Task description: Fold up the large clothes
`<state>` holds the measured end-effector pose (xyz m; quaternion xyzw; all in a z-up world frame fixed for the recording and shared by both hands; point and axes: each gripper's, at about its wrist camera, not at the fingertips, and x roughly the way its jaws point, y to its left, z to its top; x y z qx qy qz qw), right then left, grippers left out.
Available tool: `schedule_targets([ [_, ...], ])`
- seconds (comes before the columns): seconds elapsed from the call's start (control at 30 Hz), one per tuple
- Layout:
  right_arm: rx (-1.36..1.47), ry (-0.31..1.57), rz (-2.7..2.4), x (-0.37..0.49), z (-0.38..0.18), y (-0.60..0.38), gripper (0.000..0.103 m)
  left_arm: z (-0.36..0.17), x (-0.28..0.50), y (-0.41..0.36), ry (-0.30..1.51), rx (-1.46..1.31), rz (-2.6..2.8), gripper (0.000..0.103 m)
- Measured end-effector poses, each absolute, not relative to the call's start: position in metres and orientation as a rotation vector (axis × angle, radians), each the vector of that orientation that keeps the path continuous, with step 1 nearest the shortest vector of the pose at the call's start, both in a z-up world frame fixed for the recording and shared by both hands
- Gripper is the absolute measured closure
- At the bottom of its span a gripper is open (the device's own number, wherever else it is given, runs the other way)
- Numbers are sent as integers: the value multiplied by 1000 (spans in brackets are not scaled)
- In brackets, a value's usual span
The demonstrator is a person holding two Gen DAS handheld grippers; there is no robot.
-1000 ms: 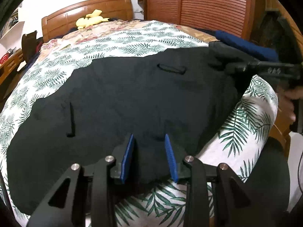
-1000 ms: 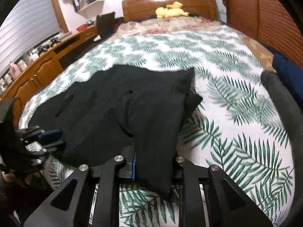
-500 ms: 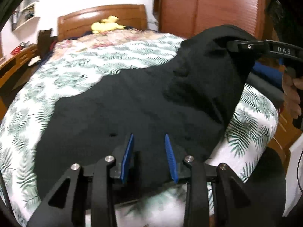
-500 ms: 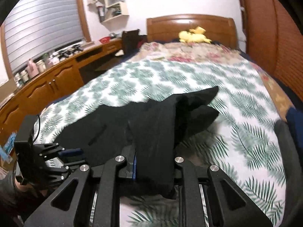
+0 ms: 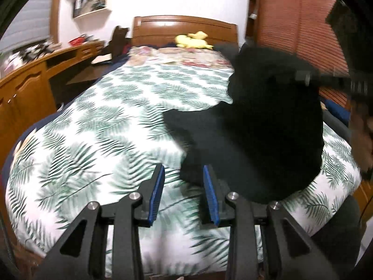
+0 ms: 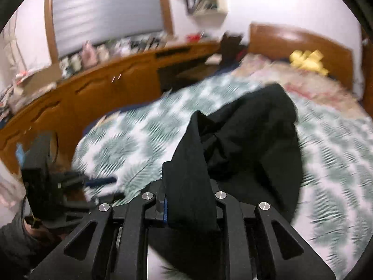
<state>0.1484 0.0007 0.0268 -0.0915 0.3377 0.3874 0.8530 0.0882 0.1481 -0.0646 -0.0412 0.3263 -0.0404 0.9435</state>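
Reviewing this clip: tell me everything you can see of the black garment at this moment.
The black garment is plain, dark, soft cloth, bunched and creased rather than flat. The right gripper is clamped on a folded band of it, lifting that end while the rest drapes down onto the palm-leaf bedspread. From the left wrist view it heaps at the bed's right side. The left gripper stands open beside its edge, with nothing between its pads.
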Motion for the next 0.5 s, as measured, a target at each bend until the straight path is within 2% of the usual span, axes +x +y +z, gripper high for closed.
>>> schedule_targets([
  [0.07, -223, 739, 820, 143, 10, 21, 80, -66, 84, 164, 662, -103, -61, 71],
  [0.2, -187, 772, 878, 139, -1, 29, 54, -68, 80, 174, 656, -111, -45, 71],
  [0.5, -164, 703, 823, 142, 28, -29, 52, -61, 78, 159, 631, -94, -63, 71],
])
